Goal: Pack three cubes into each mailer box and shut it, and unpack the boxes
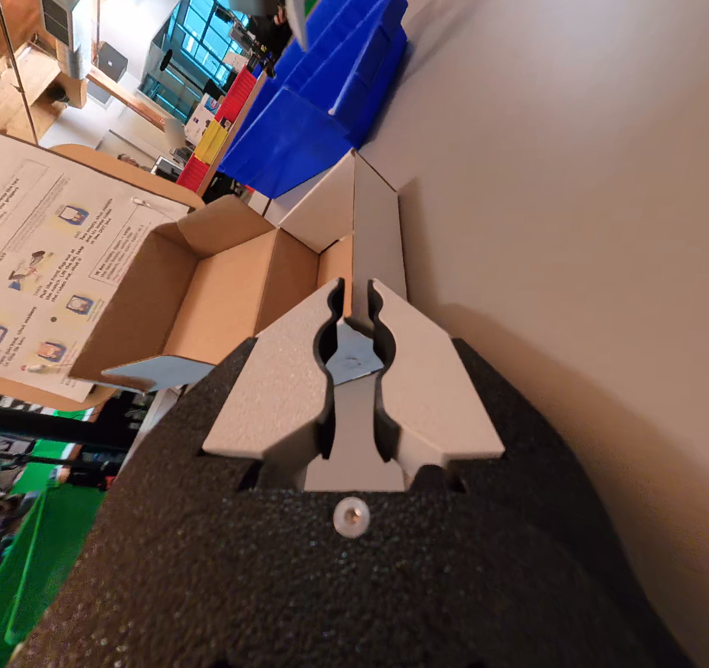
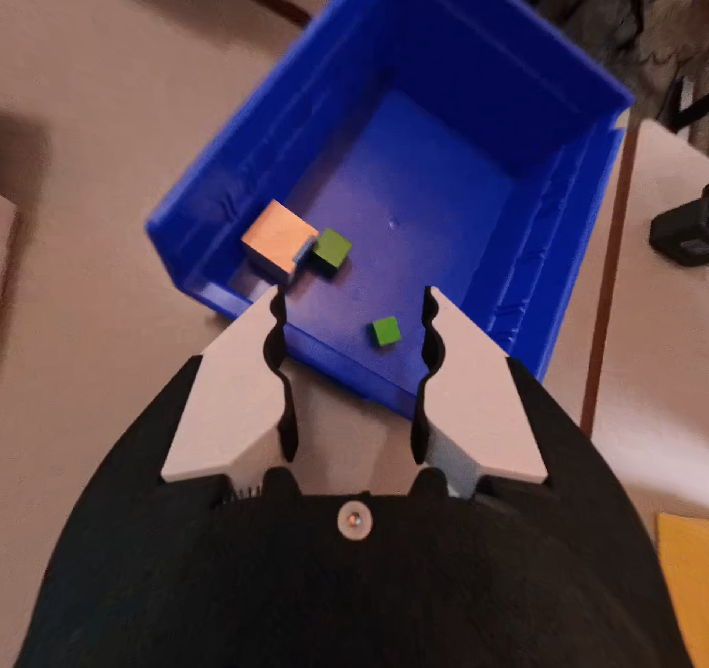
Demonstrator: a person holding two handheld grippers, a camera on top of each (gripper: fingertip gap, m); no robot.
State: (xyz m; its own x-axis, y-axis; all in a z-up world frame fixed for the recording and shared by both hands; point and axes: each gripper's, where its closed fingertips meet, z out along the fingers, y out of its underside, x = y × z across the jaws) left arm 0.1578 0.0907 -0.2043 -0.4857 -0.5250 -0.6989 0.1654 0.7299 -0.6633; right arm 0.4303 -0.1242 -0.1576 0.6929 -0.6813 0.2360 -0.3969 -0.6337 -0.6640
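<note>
Over the blue bin (image 2: 441, 54), our right gripper (image 2: 353, 296) gapes empty; our left gripper (image 1: 356, 285) pinches the empty mailer box's (image 1: 230, 288) lid. Next: grab a green cube (image 2: 385, 331), we judge.

Work surface: pale beige table (image 2: 96, 150)

Resting directly on the table: a blue bin (image 2: 498, 85) near the far edge, an open mailer box (image 1: 230, 296) with brown interior, and a printed instruction sheet (image 1: 42, 265) beside the box.
</note>
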